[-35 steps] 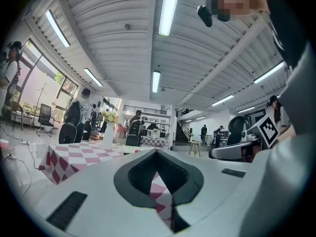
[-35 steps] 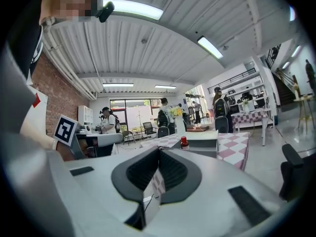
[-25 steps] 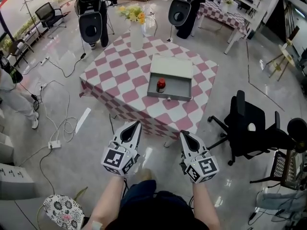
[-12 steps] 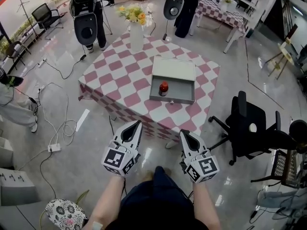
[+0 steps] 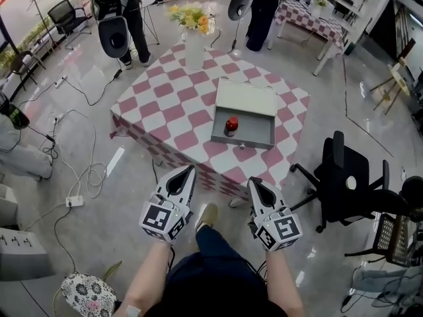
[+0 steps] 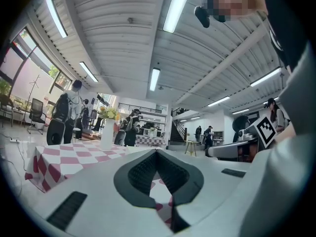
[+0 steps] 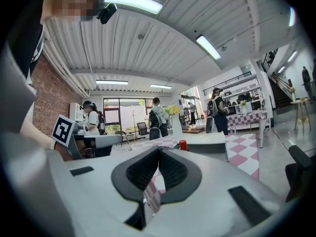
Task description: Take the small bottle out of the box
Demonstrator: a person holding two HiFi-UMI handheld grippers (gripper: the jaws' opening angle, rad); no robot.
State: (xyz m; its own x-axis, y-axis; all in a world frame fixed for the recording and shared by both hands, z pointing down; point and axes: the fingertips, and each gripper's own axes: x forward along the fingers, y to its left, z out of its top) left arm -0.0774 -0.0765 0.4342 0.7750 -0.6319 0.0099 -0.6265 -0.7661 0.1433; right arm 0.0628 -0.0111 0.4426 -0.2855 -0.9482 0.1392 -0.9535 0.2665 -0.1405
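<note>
The left gripper (image 5: 186, 172) and right gripper (image 5: 255, 184) are closed tight, holding nothing. Reaching in like that could tip over the little red bottle (image 5: 231, 125) in the box (image 5: 242, 140).

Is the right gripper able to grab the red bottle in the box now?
Probably not yet: the right gripper is shut and short of the table. The bottle stands uncovered in the open box.

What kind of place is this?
Probably a big open lab or workshop hall: strip lights on a high ceiling, a power strip lying on the floor, and a checked-cloth table set up mid-room.
</note>
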